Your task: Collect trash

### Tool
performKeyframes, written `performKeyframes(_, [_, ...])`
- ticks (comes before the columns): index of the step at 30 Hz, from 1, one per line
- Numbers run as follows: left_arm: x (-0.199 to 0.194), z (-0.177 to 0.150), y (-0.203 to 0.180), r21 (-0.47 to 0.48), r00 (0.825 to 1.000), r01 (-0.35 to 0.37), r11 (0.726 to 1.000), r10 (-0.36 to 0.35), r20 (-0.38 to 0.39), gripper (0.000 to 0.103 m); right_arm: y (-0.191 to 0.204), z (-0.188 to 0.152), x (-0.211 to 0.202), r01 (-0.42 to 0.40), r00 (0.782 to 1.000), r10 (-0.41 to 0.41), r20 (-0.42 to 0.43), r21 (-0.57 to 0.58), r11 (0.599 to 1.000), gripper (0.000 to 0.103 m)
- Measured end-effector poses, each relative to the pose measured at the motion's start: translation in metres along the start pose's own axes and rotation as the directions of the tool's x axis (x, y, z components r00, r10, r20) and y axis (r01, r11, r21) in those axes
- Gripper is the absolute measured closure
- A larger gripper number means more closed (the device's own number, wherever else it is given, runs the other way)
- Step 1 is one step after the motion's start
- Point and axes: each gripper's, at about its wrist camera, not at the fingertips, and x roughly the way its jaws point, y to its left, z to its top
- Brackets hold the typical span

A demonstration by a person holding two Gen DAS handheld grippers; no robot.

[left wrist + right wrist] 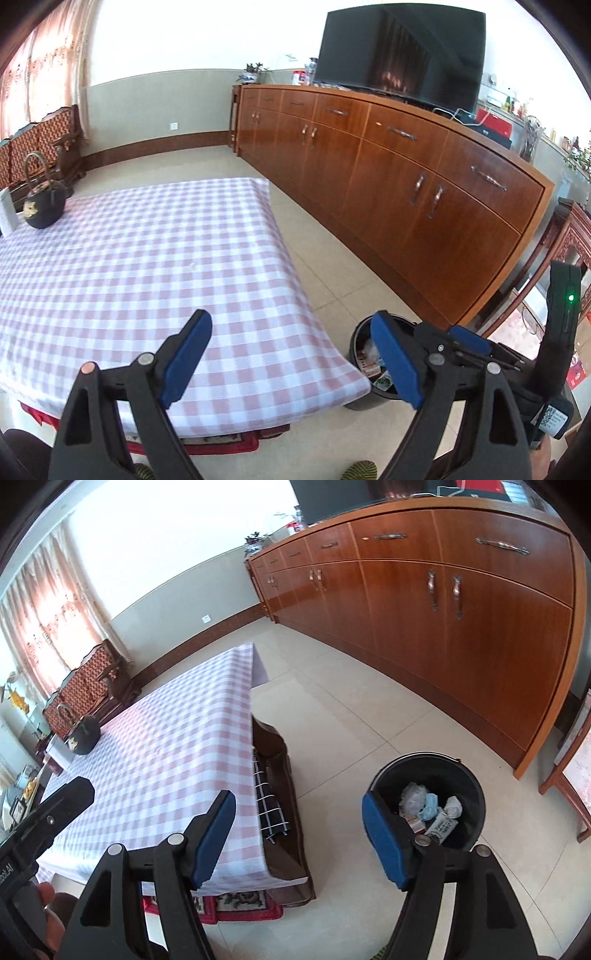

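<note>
A black trash bin (469, 775) stands on the tiled floor right of the table and holds crumpled white and blue trash (428, 806) and wrappers. My right gripper (299, 836) is open and empty, above the gap between the table edge and the bin. My left gripper (291, 362) is open and empty over the table's near right corner. The bin (356, 345) shows partly behind its right finger. The right gripper (469, 339) appears at the right of the left wrist view. The checked tablecloth (147, 266) shows no trash.
A black teapot (44, 206) and a white box (7, 216) sit at the table's far left. A long wooden sideboard (388, 158) with a TV (402, 48) runs along the right. Chairs (40, 144) stand by the curtained window.
</note>
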Motion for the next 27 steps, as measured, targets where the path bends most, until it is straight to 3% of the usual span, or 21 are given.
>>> performKeyframes(3, [-0.019,-0.007,0.016,-0.023,0.999,-0.038,0.999,0.038,0.012,0.012,0.035,-0.009,-0.01,-0.025,1.0,0.025,0.008,-0.067,0.997,0.027])
performKeyframes(9, [-0.049,-0.023,0.04,-0.059,0.996,-0.087,0.994,0.088,0.018,0.008,0.083,-0.032,-0.044,0.002,0.998,0.008,0.066,-0.152,0.988,0.02])
performKeyframes(18, [-0.083,-0.039,0.043,-0.054,0.992,-0.109,0.993,0.112,0.054,0.007,0.098,-0.05,-0.099,0.083,0.988,-0.056,0.143,-0.192,0.978,0.019])
performKeyframes(27, [-0.106,-0.046,0.045,-0.025,0.984,-0.145,0.989,0.147,0.097,0.007,0.098,-0.057,-0.132,0.089,0.977,-0.055,0.204,-0.161,0.983,0.018])
